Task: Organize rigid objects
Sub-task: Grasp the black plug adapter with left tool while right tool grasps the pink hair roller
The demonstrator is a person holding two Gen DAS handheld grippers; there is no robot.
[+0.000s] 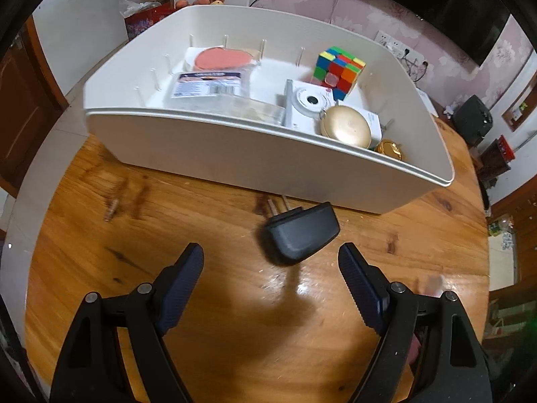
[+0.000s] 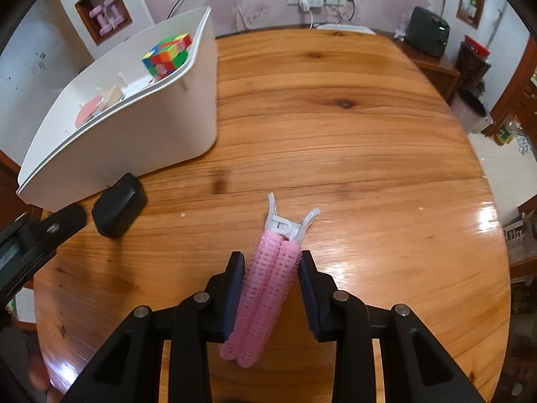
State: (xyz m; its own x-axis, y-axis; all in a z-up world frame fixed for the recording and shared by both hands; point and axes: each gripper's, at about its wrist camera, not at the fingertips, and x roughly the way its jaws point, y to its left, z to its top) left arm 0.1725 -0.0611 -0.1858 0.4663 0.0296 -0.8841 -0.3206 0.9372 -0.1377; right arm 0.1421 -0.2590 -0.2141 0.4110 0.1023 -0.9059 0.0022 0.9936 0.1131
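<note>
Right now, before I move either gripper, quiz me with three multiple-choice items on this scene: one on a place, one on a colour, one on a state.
1. Where is the black plug adapter?
A. inside the bin
B. on the table in front of the white bin
C. in the left gripper

2. What colour is the hair roller clip?
A. pink
B. green
C. black

3. How is the right gripper?
A. open and empty
B. out of view
C. shut on the hair roller clip

Answers: 1 B, it lies on the wood ahead of the open left fingers; 2 A, pink rollers on a white clip; 3 C, both pads press its sides.
</note>
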